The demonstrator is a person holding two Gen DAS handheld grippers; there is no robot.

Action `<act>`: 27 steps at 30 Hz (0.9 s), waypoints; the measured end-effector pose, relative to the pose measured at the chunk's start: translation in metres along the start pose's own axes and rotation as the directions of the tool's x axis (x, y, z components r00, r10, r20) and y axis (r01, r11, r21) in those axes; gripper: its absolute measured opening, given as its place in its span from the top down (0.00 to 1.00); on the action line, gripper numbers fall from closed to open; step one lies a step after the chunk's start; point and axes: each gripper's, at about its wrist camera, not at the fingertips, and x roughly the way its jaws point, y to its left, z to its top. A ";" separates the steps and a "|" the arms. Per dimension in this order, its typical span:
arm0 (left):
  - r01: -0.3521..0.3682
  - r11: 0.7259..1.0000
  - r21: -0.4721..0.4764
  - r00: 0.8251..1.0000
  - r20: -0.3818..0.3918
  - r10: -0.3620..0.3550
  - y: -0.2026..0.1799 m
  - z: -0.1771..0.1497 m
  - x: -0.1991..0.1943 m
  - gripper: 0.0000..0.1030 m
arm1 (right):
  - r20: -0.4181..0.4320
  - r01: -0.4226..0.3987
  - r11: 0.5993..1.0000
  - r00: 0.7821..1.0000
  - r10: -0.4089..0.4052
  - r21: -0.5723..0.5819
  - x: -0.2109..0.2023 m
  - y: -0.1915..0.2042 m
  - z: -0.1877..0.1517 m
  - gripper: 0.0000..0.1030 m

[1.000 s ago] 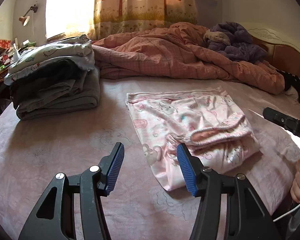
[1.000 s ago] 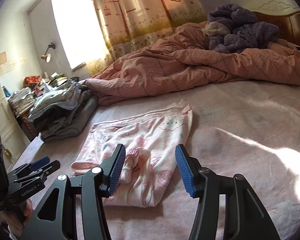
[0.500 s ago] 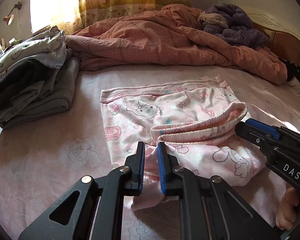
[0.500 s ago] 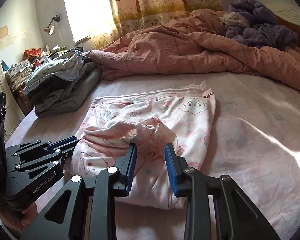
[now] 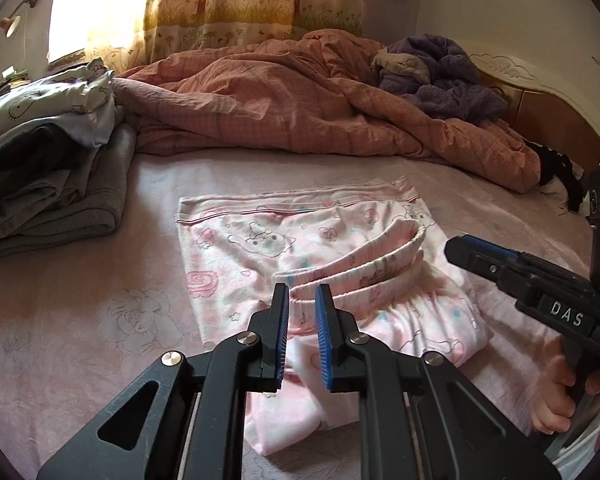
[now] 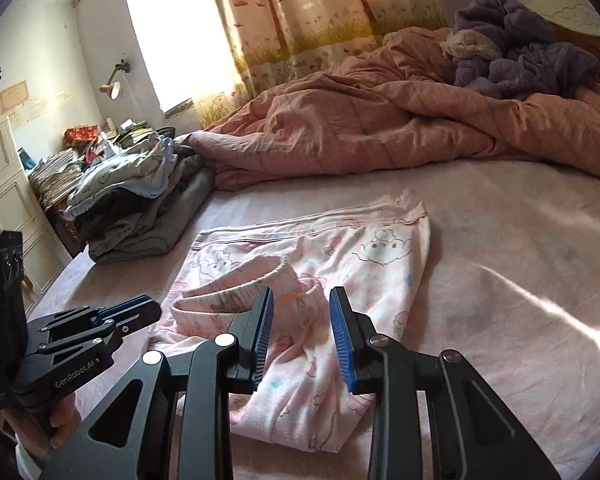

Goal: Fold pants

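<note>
Pink printed pants (image 5: 284,240) lie partly folded on the bed, their ribbed waistband (image 5: 364,264) doubled back over the legs. They also show in the right wrist view (image 6: 360,264). My left gripper (image 5: 301,300) is nearly closed on the near left edge of the pants, with cloth between its blue pads. My right gripper (image 6: 302,300) sits over the near right part with its jaws apart by a hand's width and cloth between them, not pinched. Each gripper shows in the other's view, the right one (image 5: 512,268) and the left one (image 6: 100,316).
A stack of folded clothes (image 5: 52,168) sits at the left on the bed. A crumpled pink duvet (image 5: 300,104) and a purple blanket (image 5: 440,68) lie across the back. A wooden headboard (image 5: 548,120) is at the right. A cluttered desk (image 6: 76,148) stands beyond the bed's left edge.
My left gripper closed on the near edge of the pants and lifted it slightly. My right gripper narrowed, then widened again. The waistband has shifted toward the far side.
</note>
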 end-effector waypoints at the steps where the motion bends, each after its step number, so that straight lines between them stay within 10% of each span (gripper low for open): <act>1: -0.001 1.000 0.006 1.000 -0.012 0.002 -0.003 0.005 0.006 0.88 | -0.011 -0.006 1.000 1.000 0.006 -0.002 0.002 0.003 0.003 0.69; 16: -0.110 0.994 -0.012 0.991 -0.081 0.109 0.014 0.005 0.059 0.88 | -0.165 0.068 0.998 0.984 -0.064 0.018 0.070 -0.002 -0.003 0.74; 27: -0.164 0.986 0.015 0.985 0.063 0.163 0.022 -0.017 -0.037 0.88 | 0.039 0.034 0.998 0.999 -0.032 -0.059 -0.019 -0.003 -0.006 0.74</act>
